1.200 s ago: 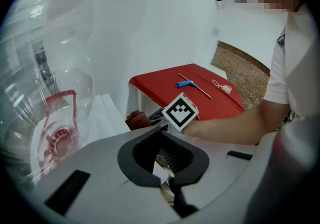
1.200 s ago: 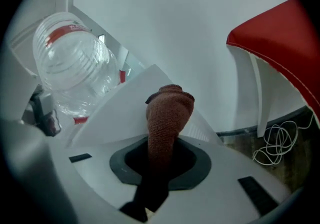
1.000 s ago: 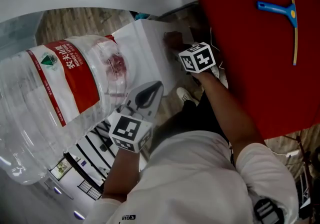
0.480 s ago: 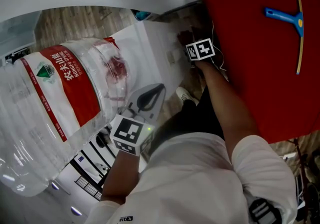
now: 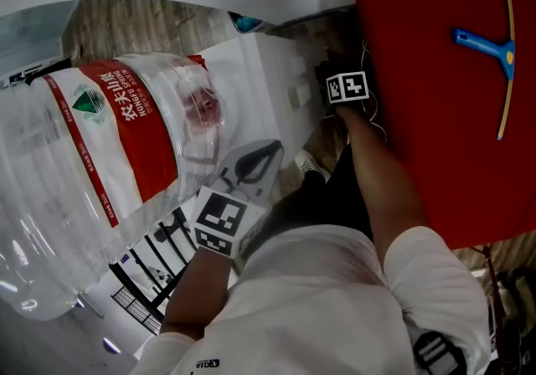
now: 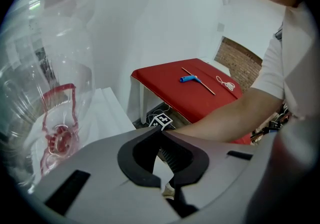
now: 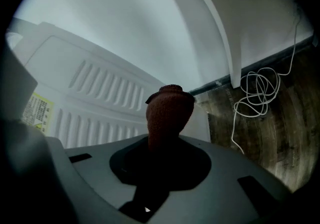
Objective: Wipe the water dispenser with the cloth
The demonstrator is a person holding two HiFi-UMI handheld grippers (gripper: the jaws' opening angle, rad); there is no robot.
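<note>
**A:** Head view: the clear ribbed bottle (image 5: 100,156), red-labelled, is sitting on the white water dispenser (image 5: 268,84), just beside the red counter (image 5: 435,114) where a blue squeegee (image 5: 494,43) is lying

**B:** Left gripper view: the left gripper (image 6: 161,133) is hovering near the bottle's neck, jaws closed together on nothing

**A:** Right gripper view: the right gripper (image 7: 162,140) is clamping the rust-brown knitted cloth (image 7: 169,110), which is pointing at the dispenser's slatted plastic back panel; contact is unclear

**B:** The risk, to my eye: the soft bunch catching in those slats, or the gripper snagging the coiled white cable (image 7: 257,93) on the wooden floor (image 7: 280,133)
</note>
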